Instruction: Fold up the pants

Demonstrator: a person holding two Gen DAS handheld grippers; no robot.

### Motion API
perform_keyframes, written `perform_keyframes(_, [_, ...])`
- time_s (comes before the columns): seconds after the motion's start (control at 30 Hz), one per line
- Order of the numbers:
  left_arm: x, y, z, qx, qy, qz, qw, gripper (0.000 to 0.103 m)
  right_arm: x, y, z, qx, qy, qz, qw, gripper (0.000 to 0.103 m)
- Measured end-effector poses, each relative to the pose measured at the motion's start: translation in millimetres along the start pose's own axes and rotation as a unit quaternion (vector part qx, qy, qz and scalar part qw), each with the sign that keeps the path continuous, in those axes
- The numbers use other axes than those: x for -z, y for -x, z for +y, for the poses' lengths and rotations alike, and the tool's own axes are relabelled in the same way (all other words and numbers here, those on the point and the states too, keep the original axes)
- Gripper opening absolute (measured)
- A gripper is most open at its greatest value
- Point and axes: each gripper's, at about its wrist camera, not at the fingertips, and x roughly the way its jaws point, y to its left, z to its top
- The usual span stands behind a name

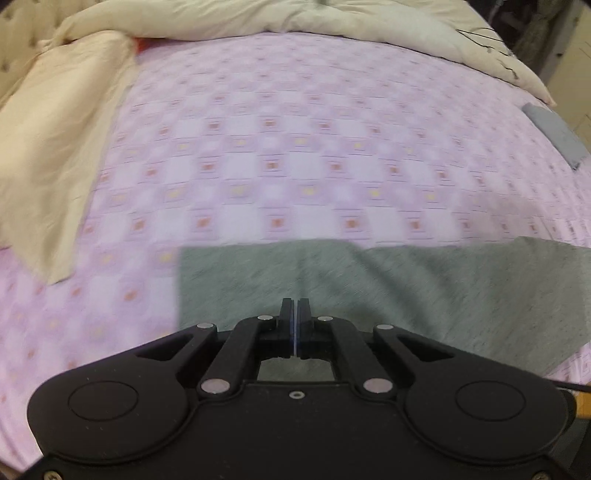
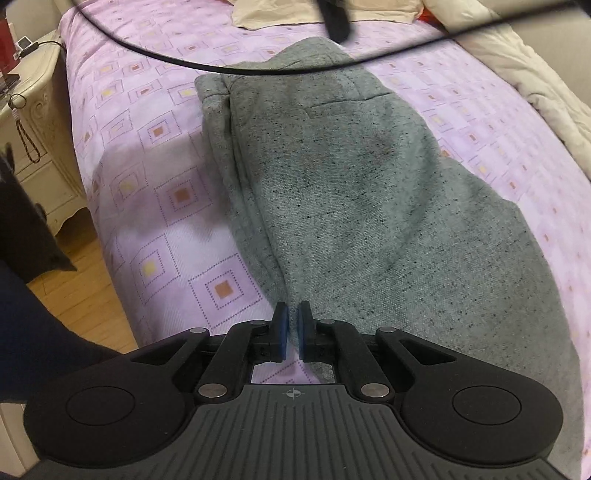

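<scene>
Across the bed, on its pink sheet patterned with small squares, lie the grey pants, a speckled heather knit folded lengthwise into one long band. Their near end sits close to the bed's edge above the wooden floor, and the far end runs toward the cream duvet bunched at the far edge. A seam and a pocket line show near the far end, and soft creases run along the left side. The right tongs are clenched on the pants at the near end, blue pads pressed to a fold of the cloth. The left tongs are clenched too, pads nearly touching over the grey cloth; whether fabric is caught between them cannot be told. A black cable crosses above the pants in the right wrist view.
</scene>
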Motion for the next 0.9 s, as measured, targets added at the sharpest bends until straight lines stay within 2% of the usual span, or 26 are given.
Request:
perform_keyframes(0.1, [6, -30, -8, 0.008, -0.013, 0.046, 0.9988, 0.006, 1, -1, 0, 0.001, -0.009, 0.003, 1.0, 0.006])
perform_keyframes(0.2, [37, -68, -4, -0.016, -0.015, 0.149, 0.9885, 0.003, 0, -4, -3, -0.002, -0.025, 0.003, 1.0, 0.006])
perform_keyframes(0.27, [56, -60, 4, -0.005, -0.006, 0.121, 0.9927, 0.003, 0, 2, -5, -0.003, -0.024, 0.001, 1.0, 0.008])
perform_keyframes(0.33, [62, -58, 7, -0.006, -0.002, 0.135, 0.9908, 0.003, 2, 16, -13, -0.007, -0.044, -0.006, 0.999, 0.008])
perform_keyframes(0.43, [67, -58, 13, 0.001, 0.009, 0.142, 0.9898, 0.003, 13, 36, -43, -0.013, -0.123, -0.009, 0.992, 0.01])
perform_keyframes(0.53, [66, -59, 11, -0.003, -0.003, 0.144, 0.9895, 0.003, 28, 62, -90, 0.006, -0.221, -0.028, 0.975, 0.013])
perform_keyframes(0.57, [66, -58, 9, -0.005, -0.004, 0.145, 0.9894, 0.003, 31, 70, -106, 0.018, -0.246, -0.036, 0.969, 0.02])
perform_keyframes(0.67, [65, -59, 1, -0.015, 0.004, 0.142, 0.9897, 0.003, 28, 85, -158, 0.037, -0.293, -0.067, 0.953, 0.026])
perform_keyframes(0.73, [66, -58, -4, -0.025, -0.001, 0.139, 0.99, 0.003, 14, 81, -191, 0.039, -0.303, -0.087, 0.948, 0.026])
perform_keyframes(0.8, [67, -56, -12, -0.033, -0.017, 0.137, 0.9899, 0.003, -4, 65, -220, 0.02, -0.309, -0.097, 0.946, 0.026])
perform_keyframes(0.9, [72, -40, -29, -0.042, -0.022, 0.136, 0.9896, 0.003, -28, 26, -246, -0.007, -0.283, -0.072, 0.956, 0.026])
